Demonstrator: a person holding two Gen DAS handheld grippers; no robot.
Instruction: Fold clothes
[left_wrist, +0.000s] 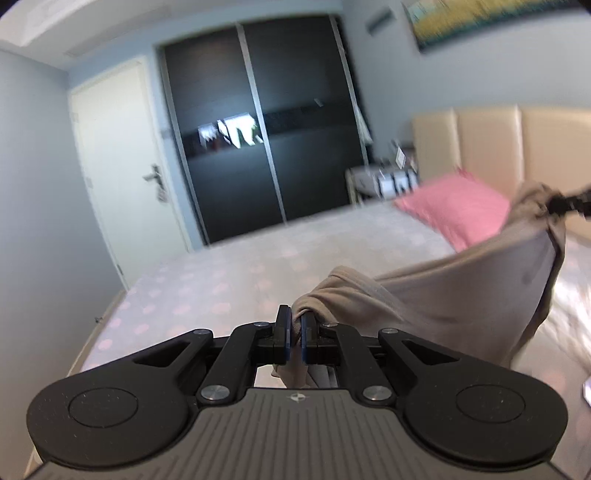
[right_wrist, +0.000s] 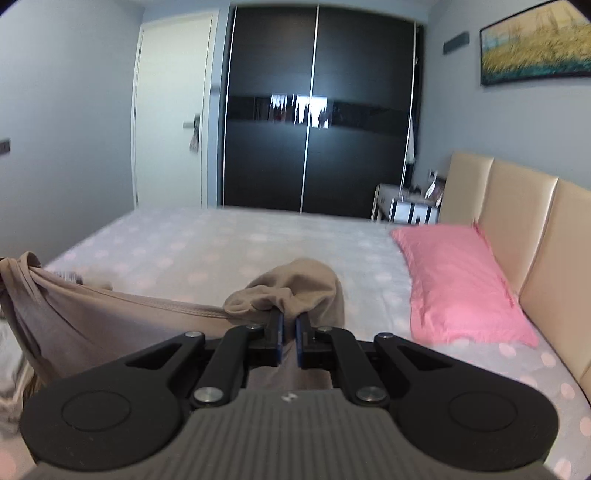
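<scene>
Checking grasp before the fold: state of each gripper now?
Left gripper: shut on the beige garment.
Right gripper: shut on the same garment, other end.

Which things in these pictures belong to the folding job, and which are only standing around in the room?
Belong to the job:
beige garment
left gripper, shut on it
right gripper, shut on it
bed, the work surface

Only around:
pink pillow
headboard
wardrobe
door
painting

Beige garment (left_wrist: 454, 291), stretched taut in air, corners bunched, above bed
</scene>
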